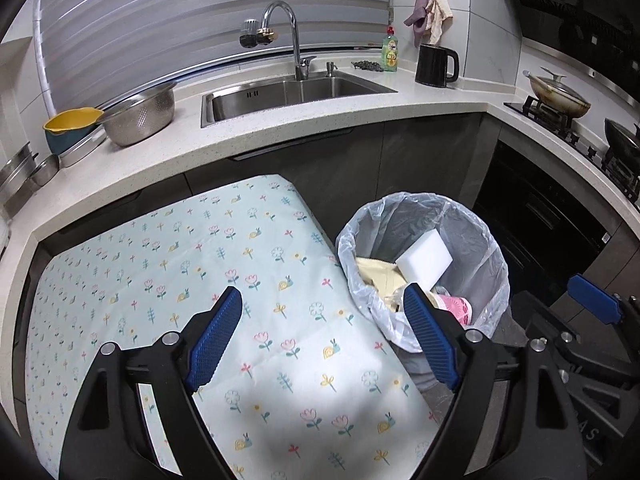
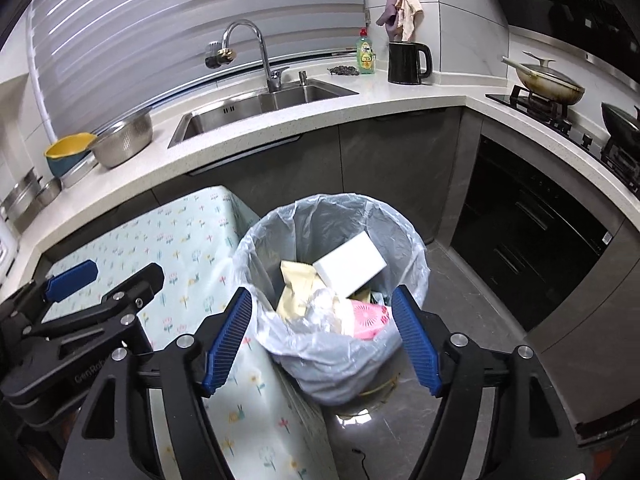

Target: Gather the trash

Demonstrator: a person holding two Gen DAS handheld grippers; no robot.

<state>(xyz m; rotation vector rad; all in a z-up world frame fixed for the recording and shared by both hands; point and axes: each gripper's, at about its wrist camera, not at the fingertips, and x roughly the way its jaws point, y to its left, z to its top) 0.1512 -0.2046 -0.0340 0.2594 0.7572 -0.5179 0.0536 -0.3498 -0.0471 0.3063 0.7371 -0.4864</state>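
Note:
A trash bin lined with a clear plastic bag (image 1: 484, 240) (image 2: 404, 232) stands on the floor beside a small table with a flowered cloth (image 1: 224, 280) (image 2: 192, 240). In the bin lie a white sponge block (image 1: 424, 260) (image 2: 348, 268), yellow wrappers (image 1: 380, 276) (image 2: 296, 284) and a pink package (image 1: 456, 308) (image 2: 368, 316). My left gripper (image 1: 324, 304) is open and empty above the table's right edge. My right gripper (image 2: 322, 304) is open and empty above the bin. Each gripper shows at the edge of the other's view.
A white counter (image 1: 280, 136) runs behind, with a steel sink (image 1: 288, 92), tap, colander (image 1: 140, 116), yellow bowl (image 1: 68, 124), dish soap (image 1: 390, 50) and black kettle (image 1: 436, 66). A stove with pans (image 1: 560, 96) is at right. Dark cabinets and an oven stand below.

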